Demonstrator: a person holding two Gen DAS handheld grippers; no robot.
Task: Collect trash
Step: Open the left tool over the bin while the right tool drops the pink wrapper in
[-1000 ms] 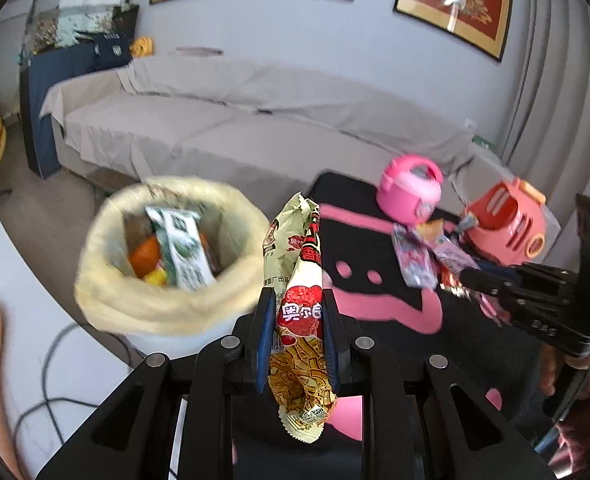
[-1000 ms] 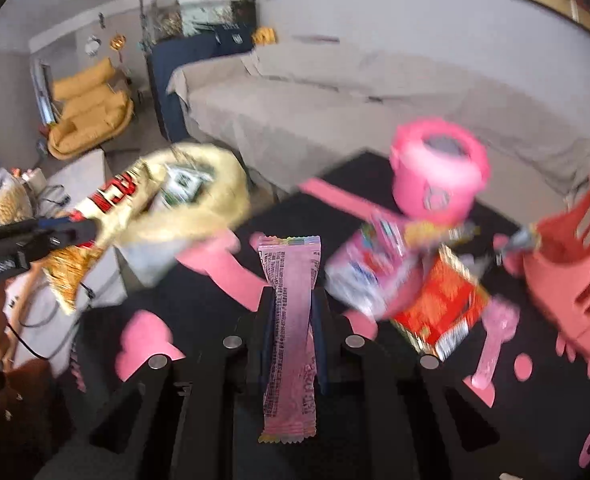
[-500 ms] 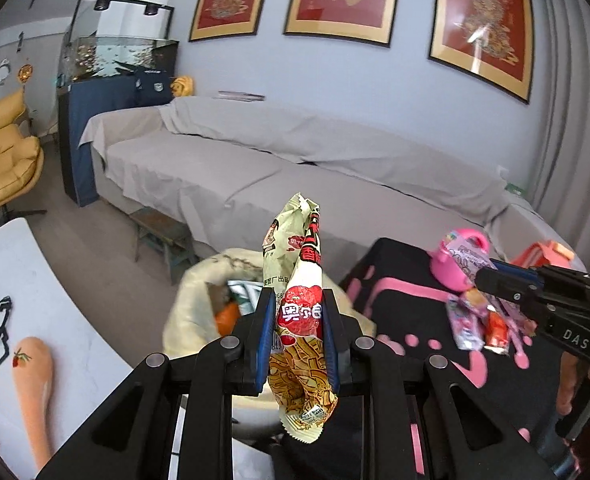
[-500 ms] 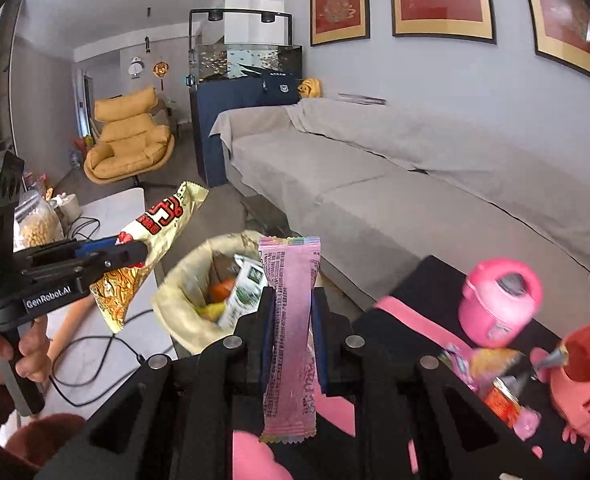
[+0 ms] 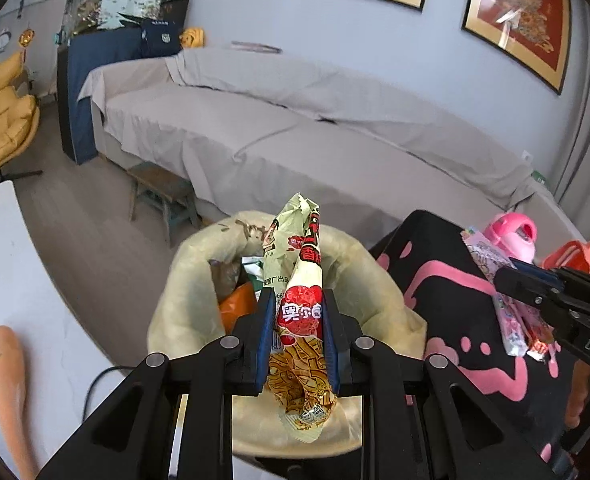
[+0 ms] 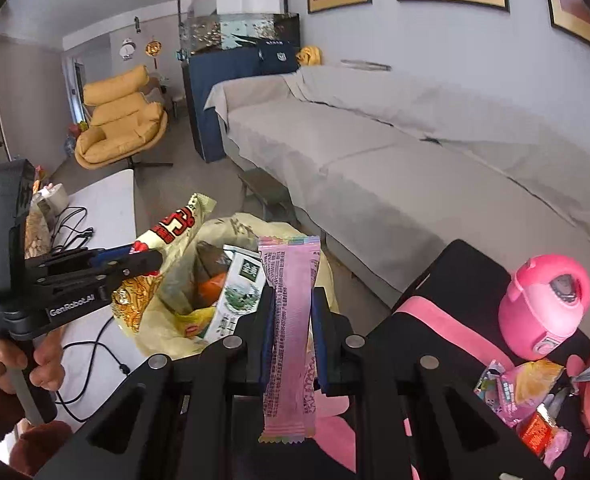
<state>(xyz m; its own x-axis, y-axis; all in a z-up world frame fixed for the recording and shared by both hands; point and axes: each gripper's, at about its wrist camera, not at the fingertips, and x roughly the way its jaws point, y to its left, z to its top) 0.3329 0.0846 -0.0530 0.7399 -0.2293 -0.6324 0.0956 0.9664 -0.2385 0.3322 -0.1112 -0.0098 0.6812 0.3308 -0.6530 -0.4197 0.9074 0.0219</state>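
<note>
My left gripper [image 5: 298,312] is shut on a cream and red snack bag [image 5: 300,280], held upright just over the near rim of the trash bin [image 5: 375,276], which has a yellowish liner and holds several wrappers. My right gripper [image 6: 293,312] is shut on a long pink wrapper [image 6: 289,320], beside the bin [image 6: 171,328] at its right. The left gripper also shows in the right wrist view [image 6: 151,258] with its snack bag [image 6: 167,236]. The right gripper shows in the left wrist view [image 5: 499,276], the pink wrapper [image 5: 495,288] in it.
A black table with pink shapes [image 6: 435,312] carries a pink toy pot [image 6: 543,308], a salmon toy [image 5: 575,256] and several loose wrappers [image 6: 523,384]. A grey covered sofa [image 5: 295,120] stands behind. A white table [image 6: 103,216] with cables is at the left.
Both grippers have moved closer to the bin and tilted down; the bin is now larger and directly under the left gripper's snack bag. Both still hold their wrappers.
</note>
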